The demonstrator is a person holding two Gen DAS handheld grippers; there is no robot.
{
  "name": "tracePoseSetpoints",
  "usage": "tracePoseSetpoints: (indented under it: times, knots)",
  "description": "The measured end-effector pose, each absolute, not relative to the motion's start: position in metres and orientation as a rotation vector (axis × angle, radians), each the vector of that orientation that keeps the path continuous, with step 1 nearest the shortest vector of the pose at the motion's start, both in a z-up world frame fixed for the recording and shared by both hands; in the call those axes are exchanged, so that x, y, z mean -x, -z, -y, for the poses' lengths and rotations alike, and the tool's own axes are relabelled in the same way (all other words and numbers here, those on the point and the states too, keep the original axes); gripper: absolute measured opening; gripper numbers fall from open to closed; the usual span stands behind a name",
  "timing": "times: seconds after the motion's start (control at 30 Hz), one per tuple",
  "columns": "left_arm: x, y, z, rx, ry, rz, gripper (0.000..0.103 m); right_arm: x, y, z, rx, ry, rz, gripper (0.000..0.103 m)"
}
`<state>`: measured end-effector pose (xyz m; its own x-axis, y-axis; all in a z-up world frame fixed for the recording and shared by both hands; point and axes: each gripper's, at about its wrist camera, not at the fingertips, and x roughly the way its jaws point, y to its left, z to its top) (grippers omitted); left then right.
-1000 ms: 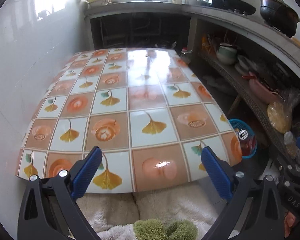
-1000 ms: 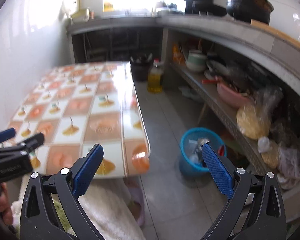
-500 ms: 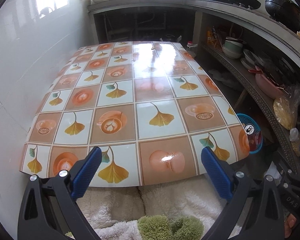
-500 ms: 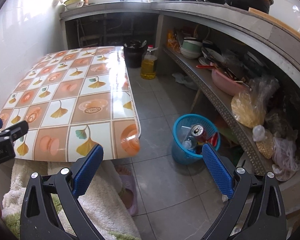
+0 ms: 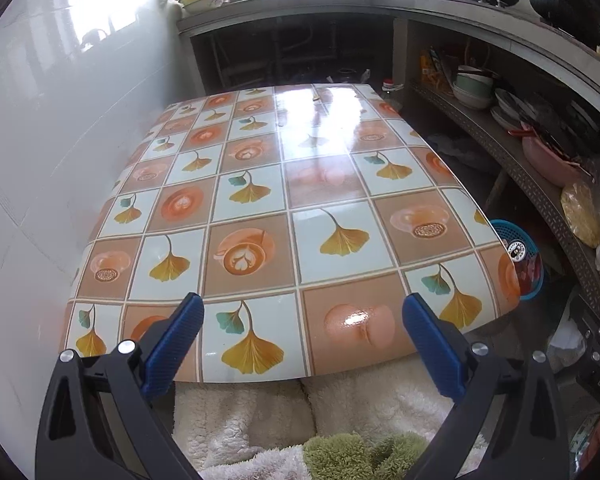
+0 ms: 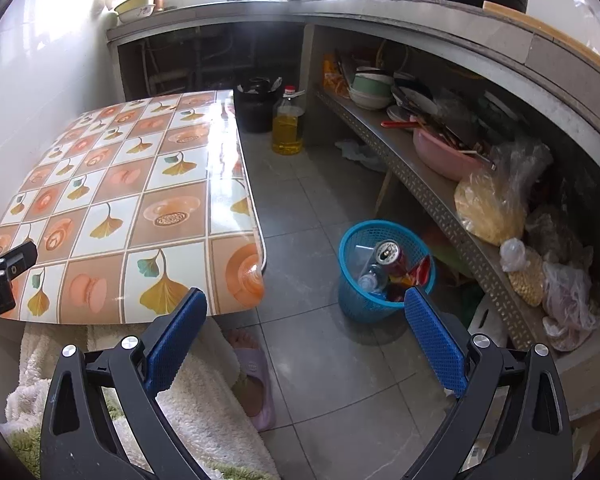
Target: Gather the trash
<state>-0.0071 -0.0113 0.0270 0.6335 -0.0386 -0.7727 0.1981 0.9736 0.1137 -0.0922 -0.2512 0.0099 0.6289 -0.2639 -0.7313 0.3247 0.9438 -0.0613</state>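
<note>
A blue mesh trash basket [image 6: 350,276] stands on the floor right of the table, and its rim [image 5: 516,228] peeks past the table edge in the left wrist view. Inside it lie a red drink can [image 6: 392,258], a clear plastic bottle [image 6: 370,278] and a red wrapper [image 6: 420,270]. My left gripper [image 5: 302,316] hangs open over the near edge of the table [image 5: 300,200], nothing between its fingers. Above the floor, my right gripper [image 6: 306,312] is open and holds nothing, with the basket just beyond its right finger. The tabletop with its leaf and cup pattern carries no loose items.
A low shelf [image 6: 428,192] on the right holds bowls, a pink basin [image 6: 444,152] and plastic bags. An oil bottle [image 6: 288,128] and a black bin [image 6: 256,108] stand on the floor beyond the table. A person's fluffy robe [image 6: 204,408] and slippered foot [image 6: 254,380] lie below.
Both grippers have risen and tilted, so the table and the basket sit lower in view. The right view has swung toward the basket. Both grippers stay open.
</note>
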Motion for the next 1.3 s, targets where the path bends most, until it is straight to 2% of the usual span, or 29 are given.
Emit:
tracePoseSetpoints:
  times: [1.3]
  knots:
    - [0.014, -0.032, 0.033, -0.249, 0.212, -0.848, 0.097, 0.097, -0.009, 0.259, -0.112, 0.346, -0.827, 0.095]
